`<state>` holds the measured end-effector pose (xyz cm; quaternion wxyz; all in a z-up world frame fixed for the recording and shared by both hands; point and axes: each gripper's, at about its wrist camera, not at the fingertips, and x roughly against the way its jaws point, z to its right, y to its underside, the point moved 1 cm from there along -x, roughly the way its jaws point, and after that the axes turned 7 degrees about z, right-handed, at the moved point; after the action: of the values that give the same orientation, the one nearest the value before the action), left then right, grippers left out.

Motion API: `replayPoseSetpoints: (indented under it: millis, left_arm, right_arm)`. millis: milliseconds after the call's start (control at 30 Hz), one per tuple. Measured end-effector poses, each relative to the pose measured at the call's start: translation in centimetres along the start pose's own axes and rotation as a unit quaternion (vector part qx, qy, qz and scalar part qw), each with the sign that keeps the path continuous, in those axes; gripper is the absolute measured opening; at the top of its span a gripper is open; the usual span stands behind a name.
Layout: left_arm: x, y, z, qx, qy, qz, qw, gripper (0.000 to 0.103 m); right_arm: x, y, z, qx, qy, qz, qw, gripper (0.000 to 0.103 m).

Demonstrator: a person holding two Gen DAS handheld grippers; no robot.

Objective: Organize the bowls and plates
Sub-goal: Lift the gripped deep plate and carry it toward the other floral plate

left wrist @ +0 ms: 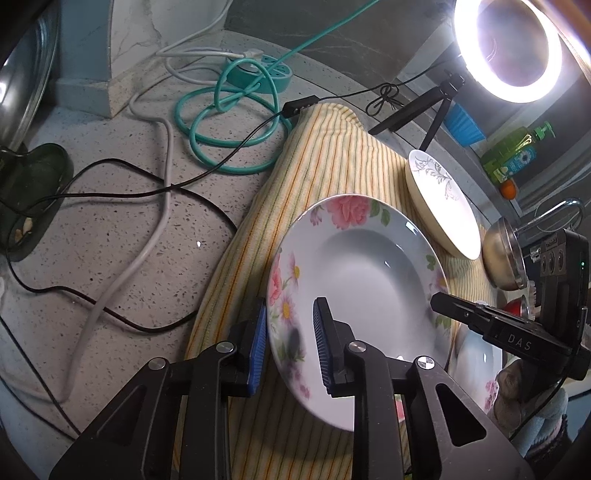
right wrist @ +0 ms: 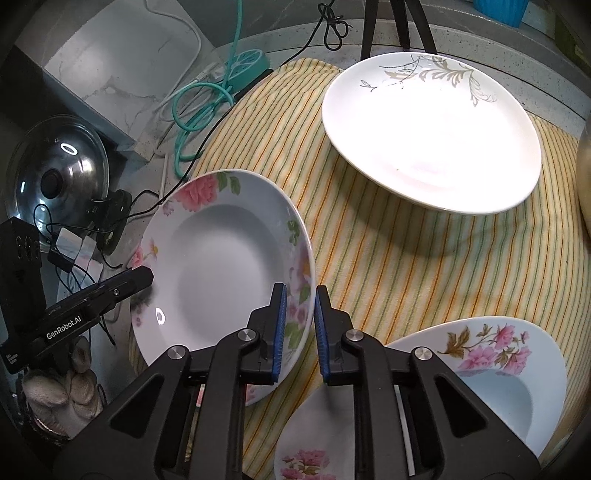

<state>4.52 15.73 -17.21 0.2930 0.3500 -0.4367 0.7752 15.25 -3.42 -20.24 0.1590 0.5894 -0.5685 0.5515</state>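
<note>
Speckled grey stone counter (left wrist: 110,240) fills the left, cables trailing over it; a marble-veined wall panel (left wrist: 147,26) stands at eleven o'clock, a ring light (left wrist: 509,51) blazes at one o'clock, and a yellow striped cloth (right wrist: 406,273) covers the middle

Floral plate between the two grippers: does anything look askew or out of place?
Yes. The floral plate is tilted off the striped cloth, its opposite rims pinched by the left gripper and right gripper. No chips or spills show.

Ring light (left wrist: 508,48), teal cord (left wrist: 236,122), pot lid (right wrist: 59,170)
</note>
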Motion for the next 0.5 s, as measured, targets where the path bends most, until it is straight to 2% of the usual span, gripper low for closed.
replayPoseSetpoints:
  millis: [500]
  left_arm:
    - [1.8, -0.1, 1.1, -0.006, 0.008, 0.017, 0.9998, 0.023]
  right_arm:
    - [3.3, 0.3, 0.1, -0.005, -0.005, 0.021, 1.0, 0.015]
